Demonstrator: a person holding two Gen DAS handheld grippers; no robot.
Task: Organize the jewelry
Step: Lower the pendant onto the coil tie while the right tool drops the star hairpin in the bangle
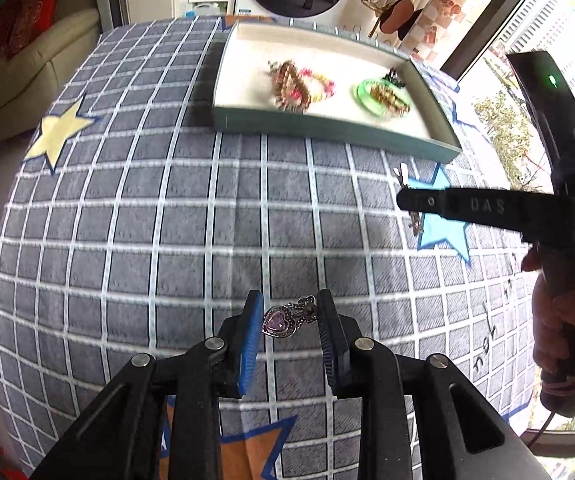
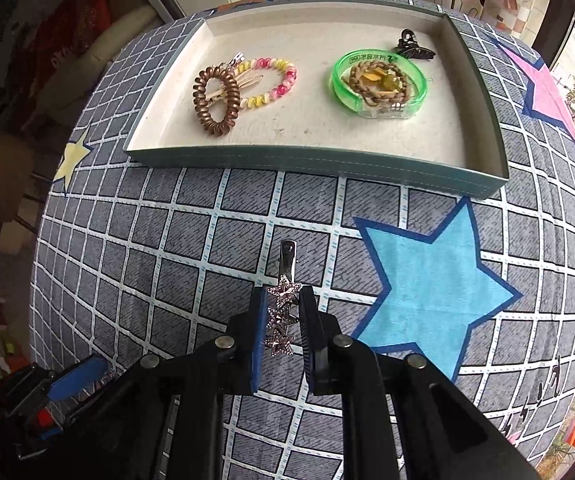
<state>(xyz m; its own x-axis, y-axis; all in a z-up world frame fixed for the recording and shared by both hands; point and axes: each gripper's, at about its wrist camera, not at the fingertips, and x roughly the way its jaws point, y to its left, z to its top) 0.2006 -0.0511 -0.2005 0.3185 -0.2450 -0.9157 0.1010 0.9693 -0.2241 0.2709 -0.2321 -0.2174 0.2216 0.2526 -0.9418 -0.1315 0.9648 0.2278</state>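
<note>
The left gripper [image 1: 290,314] has its two fingers spread a little, with a purple heart pendant [image 1: 278,322] sitting between the pads; the pendant's metal end touches the right-hand pad, while its heart side stops just short of the blue pad, so whether it is truly pinched cannot be told. The right gripper [image 2: 283,320] has its fingers drawn close on a star hair clip [image 2: 282,316], three sparkly stars lying in a row between the pads and the silver clip tip poking out forward, above the checked cloth [image 2: 191,248]. Just right of it is a blue star print [image 2: 435,284]. Farther ahead sits the tray [image 2: 315,160], holding a brown coil hair tie [image 2: 216,100], a pink and yellow coil tie [image 2: 275,80], a green bangle [image 2: 379,82] and a black claw clip [image 2: 413,46].
</note>
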